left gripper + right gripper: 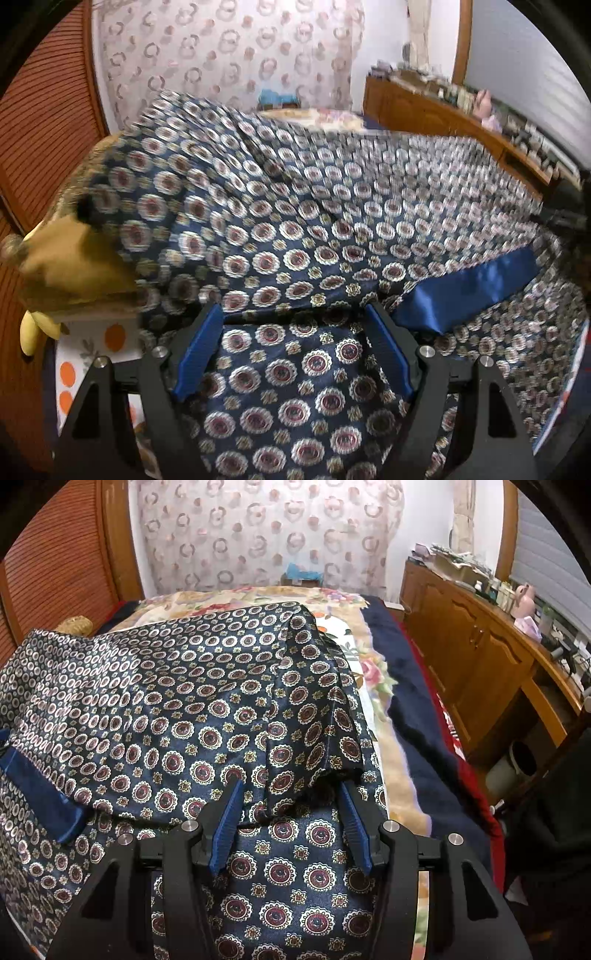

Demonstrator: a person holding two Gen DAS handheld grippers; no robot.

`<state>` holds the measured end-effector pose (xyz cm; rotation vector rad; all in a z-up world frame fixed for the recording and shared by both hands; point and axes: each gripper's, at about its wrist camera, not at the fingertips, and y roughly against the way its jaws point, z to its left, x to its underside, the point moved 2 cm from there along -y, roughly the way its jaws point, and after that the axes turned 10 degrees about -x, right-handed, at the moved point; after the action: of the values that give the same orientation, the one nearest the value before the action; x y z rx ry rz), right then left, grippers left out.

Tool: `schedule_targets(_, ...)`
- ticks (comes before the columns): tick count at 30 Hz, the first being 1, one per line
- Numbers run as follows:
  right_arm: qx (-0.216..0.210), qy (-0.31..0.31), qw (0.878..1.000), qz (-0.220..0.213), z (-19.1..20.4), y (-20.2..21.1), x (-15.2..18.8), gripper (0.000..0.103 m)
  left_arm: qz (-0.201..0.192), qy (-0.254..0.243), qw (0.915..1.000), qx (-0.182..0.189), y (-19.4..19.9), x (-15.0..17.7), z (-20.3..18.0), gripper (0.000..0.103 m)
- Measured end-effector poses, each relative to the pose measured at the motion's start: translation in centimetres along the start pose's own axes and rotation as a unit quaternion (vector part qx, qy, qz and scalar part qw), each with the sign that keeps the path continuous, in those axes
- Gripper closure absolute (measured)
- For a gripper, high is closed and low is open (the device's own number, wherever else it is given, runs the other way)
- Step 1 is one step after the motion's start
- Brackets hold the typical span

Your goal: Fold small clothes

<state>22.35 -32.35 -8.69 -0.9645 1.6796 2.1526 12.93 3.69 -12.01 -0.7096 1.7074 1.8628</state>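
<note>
A navy satin garment printed with red and white medallions lies spread over the bed, with a plain blue band at its right. My left gripper hovers over its near part, jaws wide apart, blue pads clear of the cloth. In the right wrist view the same garment is folded over, its blue band at the left. A loose folded edge lies between the tips of my right gripper, whose jaws stand half apart and do not pinch it.
A floral blanket covers the bed over a dark blue one. A brown plush toy and a yellow one sit at the left. A wooden dresser runs along the right, and a patterned curtain hangs behind.
</note>
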Motion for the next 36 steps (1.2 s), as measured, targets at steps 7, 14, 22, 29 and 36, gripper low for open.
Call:
schedule_targets(7, -0.001, 0.001, 1.0, 0.0, 0.0, 0.0, 0.0, 0.05, -0.065, 0.053, 0.9964, -0.01, 4.8, -0.7, 4.6, 0.027)
schedule_targets(14, -0.001, 0.001, 1.0, 0.0, 0.0, 0.0, 0.0, 0.05, -0.076, 0.067, 0.9941, -0.04, 4.9, -2.0, 8.1, 0.053)
schedule_targets(22, -0.002, 0.001, 1.0, 0.001, 0.0, 0.0, 0.0, 0.05, -0.066, 0.05, 0.9946, -0.062, 2.2, -4.2, 8.0, 0.06)
schedule_targets(29, -0.005, -0.009, 1.0, 0.003, -0.8, -0.5, -1.3, 0.066, -0.059, 0.02, 0.9962, -0.061, 1.8, -5.6, 7.0, 0.101)
schedule_targets(36, -0.031, -0.009, 0.999, -0.027, -1.1, 0.7, -1.7, 0.101, -0.092, 0.02, 0.9947, -0.04, 5.2, -5.4, 5.8, 0.103)
